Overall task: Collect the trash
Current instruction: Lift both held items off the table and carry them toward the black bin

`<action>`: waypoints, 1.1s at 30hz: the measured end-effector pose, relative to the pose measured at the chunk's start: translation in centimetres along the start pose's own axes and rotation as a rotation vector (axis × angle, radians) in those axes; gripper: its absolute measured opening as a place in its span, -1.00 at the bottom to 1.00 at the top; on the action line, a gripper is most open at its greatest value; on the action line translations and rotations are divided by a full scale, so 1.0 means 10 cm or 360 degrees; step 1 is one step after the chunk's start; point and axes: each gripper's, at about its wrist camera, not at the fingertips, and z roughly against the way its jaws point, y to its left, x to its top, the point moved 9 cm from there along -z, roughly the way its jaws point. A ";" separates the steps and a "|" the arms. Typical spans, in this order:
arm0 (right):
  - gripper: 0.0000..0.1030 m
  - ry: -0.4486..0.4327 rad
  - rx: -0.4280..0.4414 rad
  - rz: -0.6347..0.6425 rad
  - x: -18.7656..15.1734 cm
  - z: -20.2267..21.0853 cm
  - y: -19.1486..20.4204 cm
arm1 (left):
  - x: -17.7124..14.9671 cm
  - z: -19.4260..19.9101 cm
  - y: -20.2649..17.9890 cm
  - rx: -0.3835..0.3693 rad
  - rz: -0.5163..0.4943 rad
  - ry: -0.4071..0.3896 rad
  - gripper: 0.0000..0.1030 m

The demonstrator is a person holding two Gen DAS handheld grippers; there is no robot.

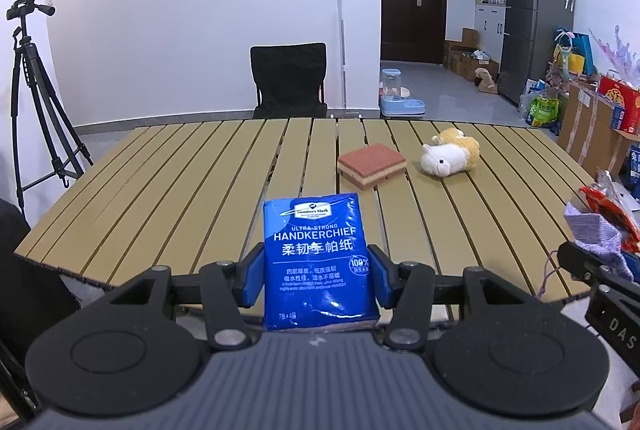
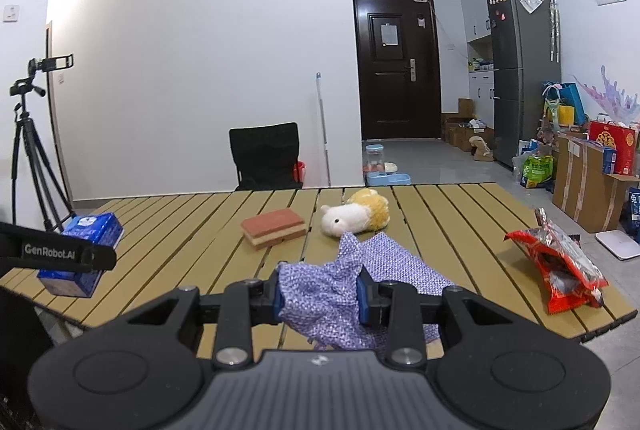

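Observation:
My left gripper (image 1: 318,280) is shut on a blue handkerchief tissue pack (image 1: 318,258), held upright over the near edge of the slatted table (image 1: 160,190). In the right wrist view the same pack (image 2: 86,242) hangs at the far left under the left gripper's arm. My right gripper (image 2: 320,296) is shut on a bunched purple-and-white cloth (image 2: 332,286) that spreads over the table in front of it. A torn red snack wrapper (image 2: 560,270) lies at the table's right edge; the wrapper (image 1: 604,206) also shows at the right of the left wrist view, behind the cloth (image 1: 592,234).
A red-and-tan sponge (image 1: 372,164) and a white-and-yellow plush toy (image 1: 450,154) sit at the far middle of the table. A black chair (image 1: 290,80) stands behind it. A tripod with a camera (image 1: 36,70) stands left. Boxes and bags (image 2: 588,182) crowd the floor at right.

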 end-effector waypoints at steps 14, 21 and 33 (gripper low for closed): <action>-0.39 0.0073 0.0037 0.0038 -0.50 0.45 0.17 | -0.50 0.41 -0.01 -0.0050 -0.0029 0.0004 0.03; -0.39 0.0156 0.0060 0.0044 -0.85 0.57 0.25 | -0.90 0.45 -0.01 -0.0061 -0.0049 0.0086 0.03; -0.39 0.0312 0.0100 0.0056 -1.46 0.66 0.32 | -1.64 0.42 0.07 -0.0054 -0.0063 0.0239 0.03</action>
